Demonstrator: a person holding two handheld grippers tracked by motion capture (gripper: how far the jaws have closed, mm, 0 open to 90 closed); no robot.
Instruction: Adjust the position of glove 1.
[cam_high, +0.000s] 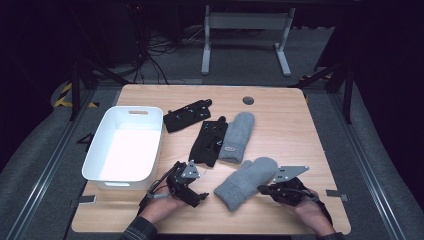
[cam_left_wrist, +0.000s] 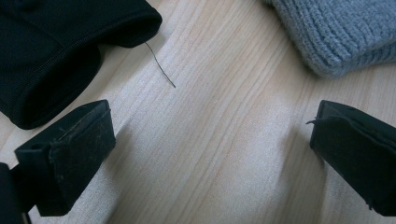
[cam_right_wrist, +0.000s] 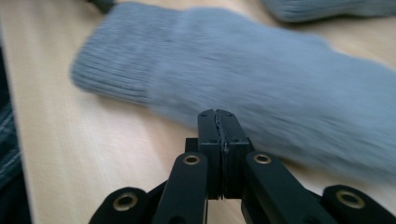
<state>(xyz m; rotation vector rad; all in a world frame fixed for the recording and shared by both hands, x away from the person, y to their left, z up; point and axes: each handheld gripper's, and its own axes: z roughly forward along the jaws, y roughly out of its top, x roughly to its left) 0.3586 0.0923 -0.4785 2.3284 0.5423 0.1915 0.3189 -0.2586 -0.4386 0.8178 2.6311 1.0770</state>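
Scanning left to right: white bin (cam_high: 122, 145) sits at the left of the tabletop (cam_high: 280, 135), with nothing visible in it, long side running front to back. Beyond its far right corner lies one black glove (cam_high: 187, 116); a second black glove (cam_high: 209, 141) lies mid-tabletop, touching a grey mitten (cam_high: 237, 136) at its right. Left tool (cam_high: 192, 192) rests low near the front edge, just right of the bin's near corner, jaws spread wide with bare wood between them; the left gripper view shows the cuff of the second black glove (cam_left_wrist: 56, 51) to one side and a grey knit edge (cam_left_wrist: 336, 32) to the other, neither touched. Nearer grey mitten (cam_high: 246, 182) lies at front centre-right, cuff toward the person, tip pointing away and right. Right tool (cam_high: 265, 189) sits at that mitten's right edge, jaws pressed fully together, nothing pinched between them; the right gripper view has the knit (cam_right_wrist: 261, 88) just ahead of the closed tips, blurred. Judgement: the work looks like collecting gloves into the bin, nearer mitten first. To do it well, open the right tool before advancing, bite the ribbed cuff or a thick fold rather than a loose thread, lift clear of the tabletop so the mitten does not drag, and carry it left over the bin wall. The left tool, already wide, could take the second black glove's cuff.
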